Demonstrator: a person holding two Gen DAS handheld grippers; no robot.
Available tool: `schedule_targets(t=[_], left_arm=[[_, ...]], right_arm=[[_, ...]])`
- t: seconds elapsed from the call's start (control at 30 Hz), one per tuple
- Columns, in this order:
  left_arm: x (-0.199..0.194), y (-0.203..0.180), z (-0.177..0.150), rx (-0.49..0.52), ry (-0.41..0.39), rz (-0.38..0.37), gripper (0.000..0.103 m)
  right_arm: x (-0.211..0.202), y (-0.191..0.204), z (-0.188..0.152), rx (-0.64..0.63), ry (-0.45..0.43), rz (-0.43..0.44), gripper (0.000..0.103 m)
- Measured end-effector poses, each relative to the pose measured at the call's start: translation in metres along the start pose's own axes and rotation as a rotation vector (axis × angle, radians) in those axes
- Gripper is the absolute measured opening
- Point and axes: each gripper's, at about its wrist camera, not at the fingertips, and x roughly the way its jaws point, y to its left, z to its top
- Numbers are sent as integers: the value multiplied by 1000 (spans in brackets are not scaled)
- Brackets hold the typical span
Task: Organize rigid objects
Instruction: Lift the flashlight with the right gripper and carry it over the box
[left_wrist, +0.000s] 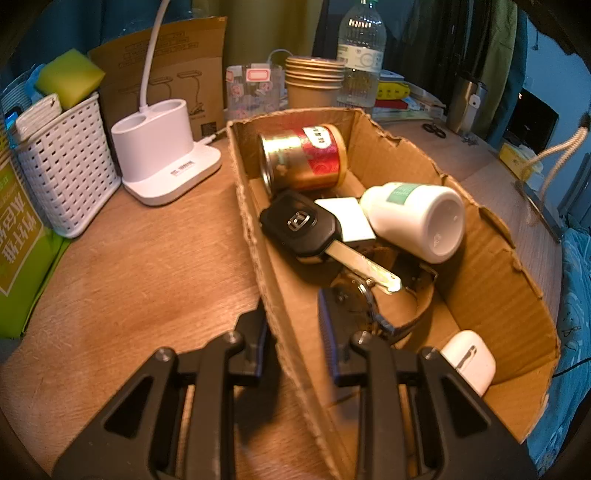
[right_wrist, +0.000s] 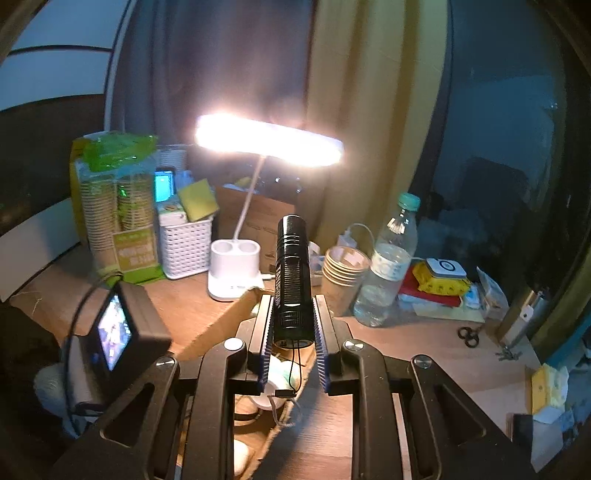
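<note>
Currently: left gripper (left_wrist: 293, 325) pinching cardboard box (left_wrist: 480, 266) wall, right gripper (right_wrist: 291, 325) clamped on black flashlight (right_wrist: 290, 273), raised above desk (right_wrist: 388, 332).

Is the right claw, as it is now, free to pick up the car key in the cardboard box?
Probably not: the right claw is already shut on a black flashlight.

Tabletop (left_wrist: 140, 258) wooden. Lit lamp (right_wrist: 267, 142) on a white base (left_wrist: 166, 158). White basket (left_wrist: 66, 173) left of base, yellow sponge (left_wrist: 68, 75) sticking out. Stacked paper cups (left_wrist: 314, 83) beside a clear water bottle (left_wrist: 360, 55). Scissors (right_wrist: 469, 336) lie near the tabletop's right edge. Small lit screen (right_wrist: 114, 332) at left.
</note>
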Motion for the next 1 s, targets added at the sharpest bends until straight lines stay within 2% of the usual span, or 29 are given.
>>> schedule_targets(t=[0.27,0.6,1.0], left_arm=[[0,0,0,0,0,0,25],[0,0,0,0,0,0,25],[0,0,0,0,0,0,25]], right_arm=[[12,15,-7,23,16,64,22],[54,23,-35,81,119,130,22],[83,27,-56,107,203,179,22]])
